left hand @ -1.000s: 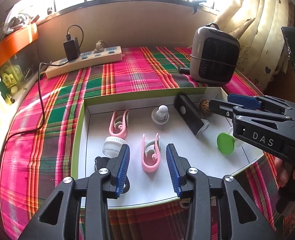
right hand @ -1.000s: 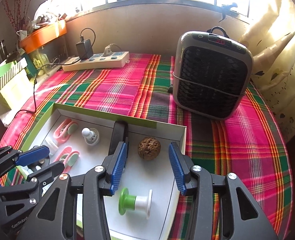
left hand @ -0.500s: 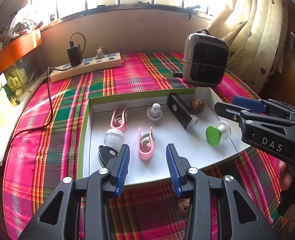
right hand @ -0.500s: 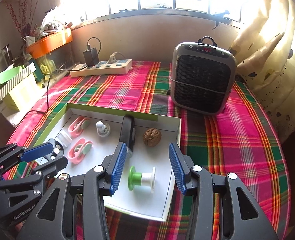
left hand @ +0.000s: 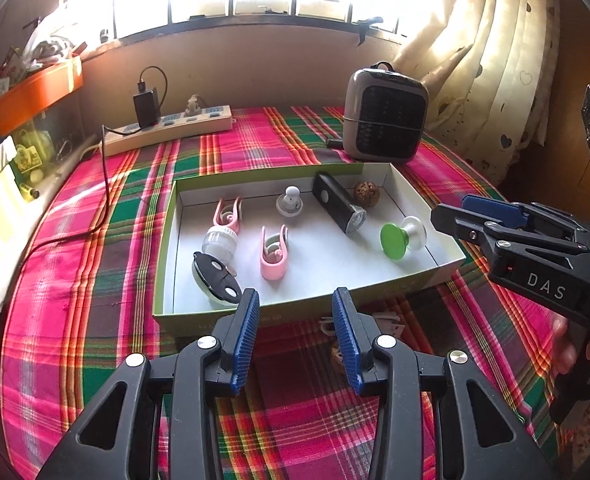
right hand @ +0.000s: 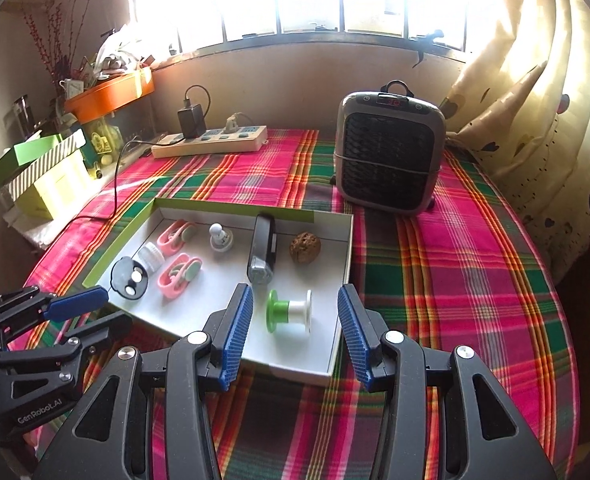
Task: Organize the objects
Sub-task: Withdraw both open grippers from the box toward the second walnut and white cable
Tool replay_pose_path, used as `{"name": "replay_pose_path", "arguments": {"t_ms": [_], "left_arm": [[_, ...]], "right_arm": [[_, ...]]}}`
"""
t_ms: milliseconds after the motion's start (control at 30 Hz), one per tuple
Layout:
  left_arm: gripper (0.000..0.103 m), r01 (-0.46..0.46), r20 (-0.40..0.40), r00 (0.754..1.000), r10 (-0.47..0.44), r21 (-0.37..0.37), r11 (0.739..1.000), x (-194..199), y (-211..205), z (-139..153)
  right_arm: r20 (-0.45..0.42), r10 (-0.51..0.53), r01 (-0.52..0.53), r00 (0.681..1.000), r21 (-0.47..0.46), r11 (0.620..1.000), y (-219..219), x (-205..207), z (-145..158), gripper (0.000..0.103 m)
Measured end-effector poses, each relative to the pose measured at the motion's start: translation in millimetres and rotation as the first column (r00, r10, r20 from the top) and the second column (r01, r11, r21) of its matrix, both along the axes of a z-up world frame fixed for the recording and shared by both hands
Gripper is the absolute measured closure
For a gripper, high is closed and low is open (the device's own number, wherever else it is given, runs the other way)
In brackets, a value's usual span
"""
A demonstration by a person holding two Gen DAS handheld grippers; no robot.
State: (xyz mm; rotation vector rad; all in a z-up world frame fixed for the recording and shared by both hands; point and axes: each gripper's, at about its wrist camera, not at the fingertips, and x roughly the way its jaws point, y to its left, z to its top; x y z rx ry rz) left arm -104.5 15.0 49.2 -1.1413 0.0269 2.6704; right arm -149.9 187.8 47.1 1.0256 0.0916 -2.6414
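Left gripper [left hand: 295, 320]: you held it partly open, empty, near the shallow green-walled cardboard box [left hand: 167, 240].
Right gripper [right hand: 293, 320]: partly open, empty, above the green-and-white plastic spool [right hand: 289, 311].

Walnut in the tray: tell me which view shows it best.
The right wrist view: the walnut lies large and unobstructed near the tray's far right corner. The left wrist view shows it smaller, beside the flashlight.

The left gripper [left hand: 295, 330] and the right gripper [right hand: 295, 332] both point downward, side by side, jaws apart, holding nothing between the blue pads.
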Motion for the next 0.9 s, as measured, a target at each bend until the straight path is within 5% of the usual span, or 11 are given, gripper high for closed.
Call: {"name": "replay_pose_path", "arguments": {"t_ms": [900], "left_arm": [[0.065, 0.082, 0.098, 0.992, -0.086, 0.039, 0.996, 10.8, 23.8, -27.6]], "right_arm": [[0.034, 0.004, -0.004, 0.999, -0.001, 1.0, 15.1, 35.8, -25.2, 0.057]]}}
